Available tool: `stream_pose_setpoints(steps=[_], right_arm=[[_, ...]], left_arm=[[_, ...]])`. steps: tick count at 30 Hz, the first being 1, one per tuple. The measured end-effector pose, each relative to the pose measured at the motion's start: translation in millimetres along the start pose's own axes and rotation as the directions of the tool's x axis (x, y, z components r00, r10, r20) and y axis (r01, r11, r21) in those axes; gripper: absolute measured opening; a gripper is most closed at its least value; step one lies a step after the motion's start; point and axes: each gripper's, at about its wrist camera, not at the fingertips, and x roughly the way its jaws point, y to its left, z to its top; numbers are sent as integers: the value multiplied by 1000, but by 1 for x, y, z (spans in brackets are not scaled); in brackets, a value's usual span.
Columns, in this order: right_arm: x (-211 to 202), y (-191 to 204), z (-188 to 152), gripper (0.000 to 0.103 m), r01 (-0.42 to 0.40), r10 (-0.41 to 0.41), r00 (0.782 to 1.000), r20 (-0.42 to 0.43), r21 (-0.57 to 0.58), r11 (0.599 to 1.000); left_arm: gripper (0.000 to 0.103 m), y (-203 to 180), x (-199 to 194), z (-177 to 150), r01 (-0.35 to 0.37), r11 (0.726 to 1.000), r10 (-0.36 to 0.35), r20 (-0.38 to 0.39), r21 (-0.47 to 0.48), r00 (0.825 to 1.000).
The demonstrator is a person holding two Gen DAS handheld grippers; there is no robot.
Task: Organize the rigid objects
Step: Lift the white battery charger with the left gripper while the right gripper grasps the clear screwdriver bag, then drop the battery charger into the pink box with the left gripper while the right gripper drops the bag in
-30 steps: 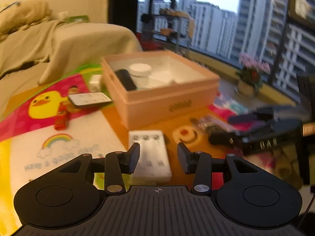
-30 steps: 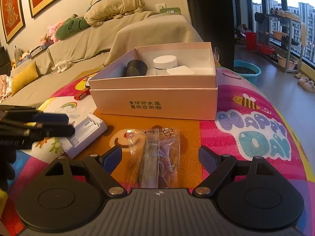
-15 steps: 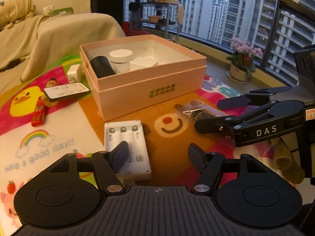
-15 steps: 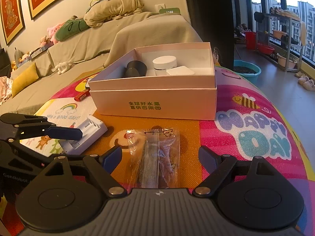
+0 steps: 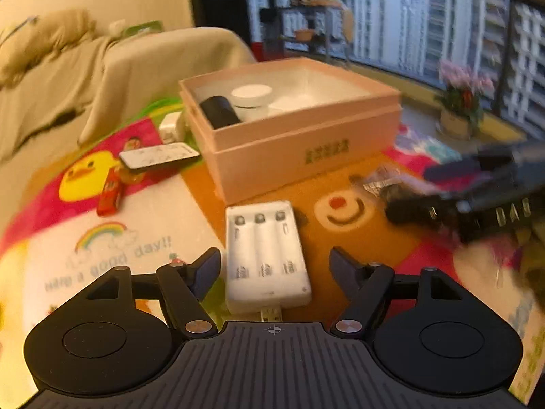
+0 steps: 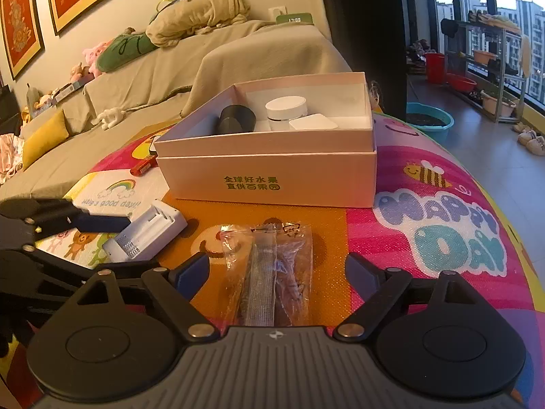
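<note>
A white battery charger (image 5: 265,252) lies flat on the colourful mat between the fingers of my left gripper (image 5: 274,266), which is open; neither pad presses on it. From the right wrist view the charger (image 6: 146,228) sits at the left, with the left gripper (image 6: 143,243) around it. My right gripper (image 6: 276,272) is open, its jaws still opening, and a clear plastic bag (image 6: 272,272) of small parts lies between them untouched. Straight ahead stands the pink box (image 6: 272,184), holding a black cylinder (image 6: 236,119), a white jar (image 6: 286,109) and a flat white square (image 6: 313,123).
Left of the box (image 5: 306,156) on the mat lie a white remote (image 5: 156,156), a red snack bar (image 5: 110,194) and a white plug (image 5: 170,127). The right gripper (image 5: 410,191) shows blurred at the right. A covered sofa (image 6: 170,78) runs behind; windows stand at the right.
My left gripper has opened from nearly shut to wide and now has the charger between its fingers. The right gripper has stayed over the plastic bag.
</note>
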Motion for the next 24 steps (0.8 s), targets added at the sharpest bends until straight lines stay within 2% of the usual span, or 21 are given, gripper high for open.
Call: stream_pose_setpoints(steps=[4,6,7,8,9,10,12,13,14,17,20,24], right_arm=[[5,4,2,96,-11,10,1000,-29,-33,999],[7,10,2,95,10,-13,999,-41,-67,998],[7,15,0,94,27,-31,999,-42,-93,995],[5,19,-2,82,41,-45,998,-35,-119,992],[3,24,-5,65,44,-49,998,-27,-154,987],[1,30,-7,59,46,-51,998,-23,-187,981],[-6,37,-11,36,27,-34,999,-25,-220,975],[-9,39,-13,32,10,-19,999,-37,-224,975],[-13,41,-13,24,-2,-10,999,-48,-229,973],[-28,46,-16,20,-42,25,997,-72,-250,967],[-52,46,-16,19,-76,64,996,-55,-257,963],[-83,39,-1,19,-88,97,995,30,-223,971]], left_arm=[[75,10,6,2,-3,996,3,5,-94,1000],[73,4,4,2,-16,999,15,-5,-48,1000],[67,1,1,0,-15,999,15,-6,-38,1000],[64,-1,-2,-2,-11,999,11,-4,-40,1000],[58,-2,-4,-4,-8,999,8,0,-42,1000],[54,-2,-6,-6,-3,999,3,8,-46,1000],[53,-3,-10,-11,-2,998,3,26,-64,1000],[53,-5,-12,-13,-8,998,9,33,-56,999],[53,-8,-14,-15,-11,999,13,39,-42,999],[53,-21,-24,-20,19,1000,-19,38,2,999],[52,-29,-38,-18,37,999,-38,44,27,998],[52,-26,-59,15,27,999,-32,138,43,990]])
